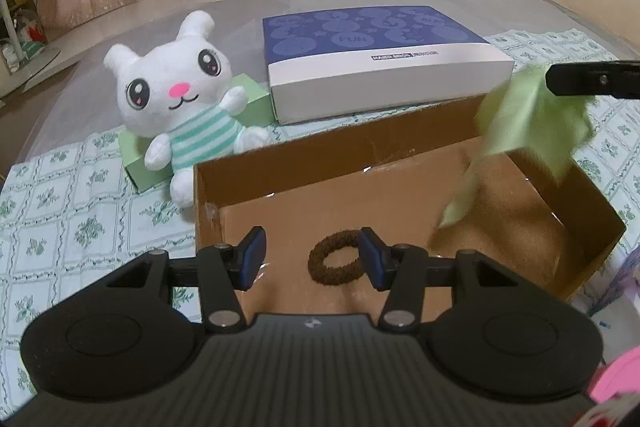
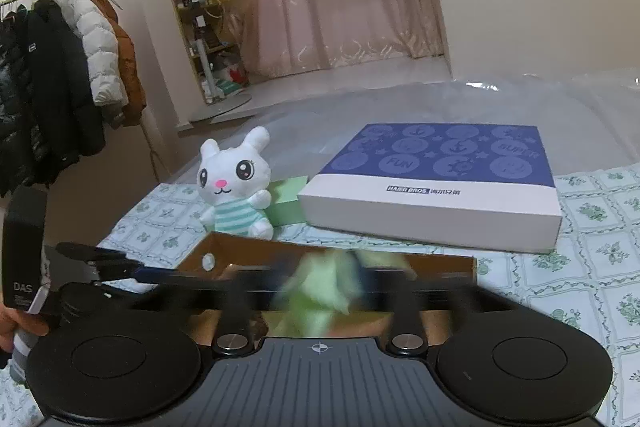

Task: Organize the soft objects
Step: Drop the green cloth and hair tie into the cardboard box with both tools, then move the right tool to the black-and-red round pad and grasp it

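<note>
An open cardboard box [image 1: 320,155] lies on the flowered sheet in front of me. A brown fuzzy hair tie [image 1: 334,261] rests on its floor. My left gripper [image 1: 312,259] hovers over the box's near end, open, with the hair tie lying loose below between its blue pads. A light green cloth [image 1: 520,131] hangs blurred over the box's right side, just under one finger [image 1: 592,78] of my right gripper. In the right wrist view my right gripper [image 2: 320,279] is smeared by blur, its jaws spread wide, the green cloth [image 2: 320,291] loose between them above the box [image 2: 440,261].
A white plush rabbit [image 1: 176,95] in a striped shirt leans on a green block [image 1: 136,155] left of the box. Behind the box lies a flat blue and white carton [image 1: 380,59]. A hand [image 2: 12,323] holds the left gripper. Something pink [image 1: 616,375] shows at the lower right.
</note>
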### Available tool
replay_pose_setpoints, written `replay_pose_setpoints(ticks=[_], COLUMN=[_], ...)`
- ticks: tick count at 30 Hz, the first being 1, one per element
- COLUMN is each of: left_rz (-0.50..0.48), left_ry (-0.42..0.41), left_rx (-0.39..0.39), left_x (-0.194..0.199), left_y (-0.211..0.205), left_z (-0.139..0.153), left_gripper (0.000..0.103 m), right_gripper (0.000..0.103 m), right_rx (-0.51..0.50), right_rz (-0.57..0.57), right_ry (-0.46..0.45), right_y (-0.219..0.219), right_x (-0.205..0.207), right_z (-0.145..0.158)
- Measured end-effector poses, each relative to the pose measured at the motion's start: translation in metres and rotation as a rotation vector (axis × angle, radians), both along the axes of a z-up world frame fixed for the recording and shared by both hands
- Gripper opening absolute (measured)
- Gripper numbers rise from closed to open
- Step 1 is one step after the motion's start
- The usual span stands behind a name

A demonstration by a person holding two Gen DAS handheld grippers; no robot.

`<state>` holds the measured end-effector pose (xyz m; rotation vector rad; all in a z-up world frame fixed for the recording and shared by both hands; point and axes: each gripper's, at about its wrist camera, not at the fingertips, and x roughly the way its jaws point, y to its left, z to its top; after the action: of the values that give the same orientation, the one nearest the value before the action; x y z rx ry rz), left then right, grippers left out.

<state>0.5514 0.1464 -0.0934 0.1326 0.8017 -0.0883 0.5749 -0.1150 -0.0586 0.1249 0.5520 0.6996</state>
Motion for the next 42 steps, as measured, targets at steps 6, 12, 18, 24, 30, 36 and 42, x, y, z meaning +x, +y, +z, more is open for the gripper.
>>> replay_pose_setpoints(ticks=[6, 12, 18, 24, 30, 36, 42], left_rz=[0.013, 0.019, 0.032, 0.052, 0.069, 0.088, 0.103], left_ry=[0.005, 0.0, -0.012, -0.035, -0.053, -0.072, -0.074], left_rx=[-0.013, -0.033, -0.043, -0.077, -0.073, -0.059, -0.06], left_x=[-0.011, -0.033, -0.058, -0.094, -0.138, -0.184, -0.23], left_y=[0.009, 0.014, 0.019, 0.027, 0.033, 0.033, 0.03], left_z=[0.001, 0.01, 0.026, 0.046, 0.063, 0.077, 0.078], left_gripper=[0.048, 0.048, 0.048, 0.048, 0.048, 0.048, 0.049], right_gripper=[0.073, 0.073, 0.073, 0.073, 0.073, 0.073, 0.073], right_rx=[-0.034, -0.077, -0.101, -0.106, -0.11, -0.107, -0.113], right_rz=[0.0, 0.002, 0.016, 0.04, 0.068, 0.073, 0.079], right_ry=[-0.009, 0.018, 0.014, 0.006, -0.015, -0.034, -0.034], right_y=[-0.005, -0.017, -0.03, -0.046, -0.064, -0.081, -0.097], right_x=[-0.009, -0.026, -0.054, -0.088, -0.127, -0.163, -0.195], right_z=[0.0, 0.0, 0.008, 0.016, 0.021, 0.022, 0.016])
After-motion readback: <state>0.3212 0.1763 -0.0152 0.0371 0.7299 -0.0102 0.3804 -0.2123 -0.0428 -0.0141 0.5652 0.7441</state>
